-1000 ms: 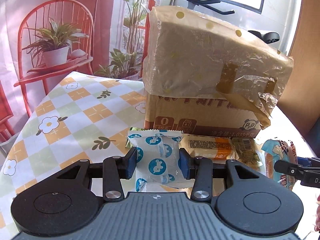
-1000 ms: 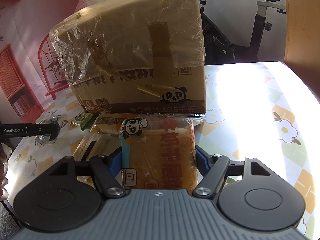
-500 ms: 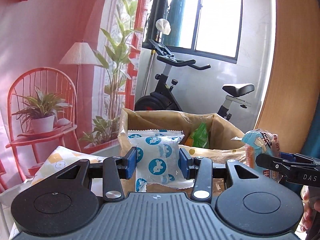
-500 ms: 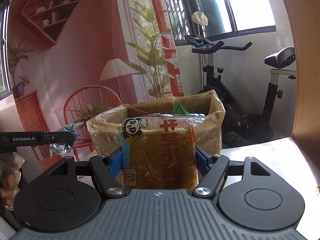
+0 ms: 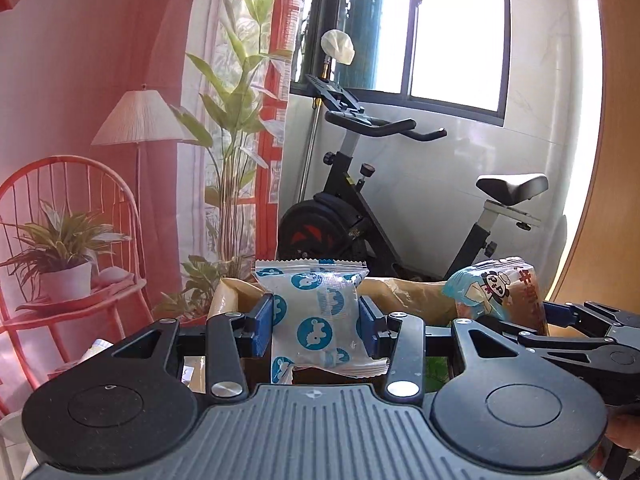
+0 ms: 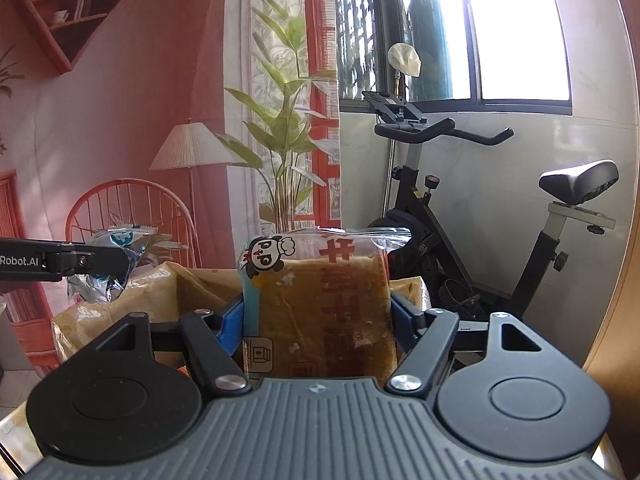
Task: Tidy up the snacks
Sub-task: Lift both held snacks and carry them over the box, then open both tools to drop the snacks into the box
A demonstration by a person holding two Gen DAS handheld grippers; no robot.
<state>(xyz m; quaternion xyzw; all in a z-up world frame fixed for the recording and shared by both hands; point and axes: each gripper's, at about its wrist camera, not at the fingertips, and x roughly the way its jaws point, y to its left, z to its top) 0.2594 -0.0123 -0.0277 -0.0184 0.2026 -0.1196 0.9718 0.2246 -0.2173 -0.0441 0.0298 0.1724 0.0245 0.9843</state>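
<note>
The left claw (image 5: 316,324) grips a white packet with blue circles (image 5: 316,320); the right claw (image 6: 318,320) clamps a panda-printed cake pack (image 6: 320,304). Both hang above the open, plastic-lined cardboard box (image 6: 192,280). Release too near the box's rim and a snack could catch the loose liner and slide outside — a judgement only. A second ago both claws were low beside the box; since then they have risen over its top.

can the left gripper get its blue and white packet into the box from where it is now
Probably yes. The left gripper, shut on the packet, is level with the open box rim, nothing between. The right gripper with its bread pack hovers alongside and might crowd it.
</note>
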